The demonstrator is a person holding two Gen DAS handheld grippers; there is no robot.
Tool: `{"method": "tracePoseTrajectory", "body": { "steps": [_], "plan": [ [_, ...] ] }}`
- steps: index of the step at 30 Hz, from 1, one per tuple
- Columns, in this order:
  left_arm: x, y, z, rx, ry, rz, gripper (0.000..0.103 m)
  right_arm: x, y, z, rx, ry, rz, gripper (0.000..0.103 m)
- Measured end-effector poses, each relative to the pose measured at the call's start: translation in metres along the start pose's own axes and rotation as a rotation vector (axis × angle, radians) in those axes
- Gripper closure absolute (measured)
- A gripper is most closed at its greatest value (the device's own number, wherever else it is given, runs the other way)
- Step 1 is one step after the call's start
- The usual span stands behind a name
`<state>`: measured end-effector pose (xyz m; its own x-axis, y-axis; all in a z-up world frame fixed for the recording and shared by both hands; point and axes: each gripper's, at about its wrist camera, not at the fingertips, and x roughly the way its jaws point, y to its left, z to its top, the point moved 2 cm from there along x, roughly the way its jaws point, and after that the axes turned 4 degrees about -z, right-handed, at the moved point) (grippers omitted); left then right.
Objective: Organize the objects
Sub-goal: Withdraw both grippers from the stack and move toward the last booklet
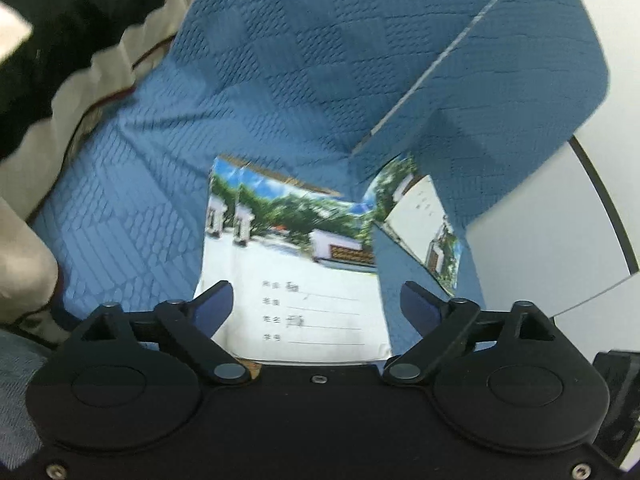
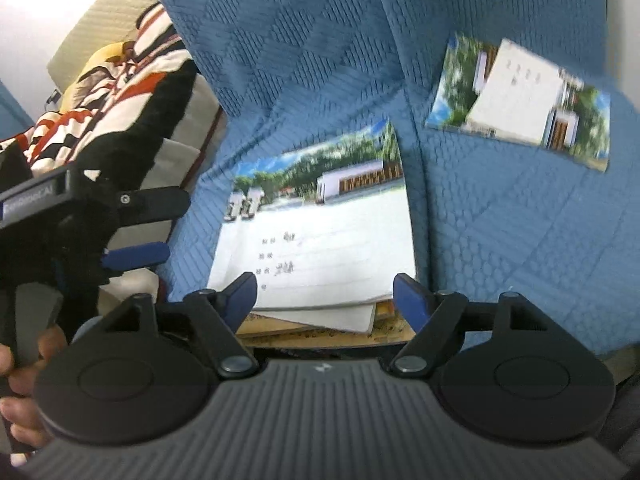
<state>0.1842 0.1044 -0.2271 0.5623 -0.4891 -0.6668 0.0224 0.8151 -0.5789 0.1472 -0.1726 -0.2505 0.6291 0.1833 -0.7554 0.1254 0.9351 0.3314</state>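
Left gripper (image 1: 316,300): we see jaws wide, holding nothing.
Right gripper (image 2: 324,296): wide too, empty.
Exercise book (image 2: 320,240): atop stack on blue quilt (image 2: 320,60).

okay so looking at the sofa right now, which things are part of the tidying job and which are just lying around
Part of the job:
stack of booklets
separate booklet
left gripper, open
right gripper, open

Just lying about:
blue sofa cover
patterned blanket

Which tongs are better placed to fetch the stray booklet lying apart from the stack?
Probably the right tongs: open, empty, with the stray booklet fully visible up and to their right. The left tongs see it partly hidden behind a cushion fold.
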Motion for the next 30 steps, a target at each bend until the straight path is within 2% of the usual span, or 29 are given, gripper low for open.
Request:
{"method": "tracePoseTrajectory", "body": {
  "steps": [4,15,19,30],
  "plan": [
    [-0.018,-0.023,-0.002,0.039,-0.033,-0.014,0.003,-0.027,0.002,0.007,-0.036,-0.061,0.001,0.021],
    [-0.053,-0.083,-0.015,0.111,-0.093,-0.042,0.001,-0.092,-0.009,0.019,-0.07,-0.201,-0.009,0.02],
    [-0.06,-0.098,-0.026,0.134,-0.123,-0.041,0.001,-0.107,-0.015,0.015,-0.074,-0.226,-0.012,0.02],
    [-0.056,-0.129,-0.057,0.172,-0.129,-0.05,0.001,-0.134,-0.042,-0.009,-0.062,-0.261,-0.016,0.02]
  ]
}}
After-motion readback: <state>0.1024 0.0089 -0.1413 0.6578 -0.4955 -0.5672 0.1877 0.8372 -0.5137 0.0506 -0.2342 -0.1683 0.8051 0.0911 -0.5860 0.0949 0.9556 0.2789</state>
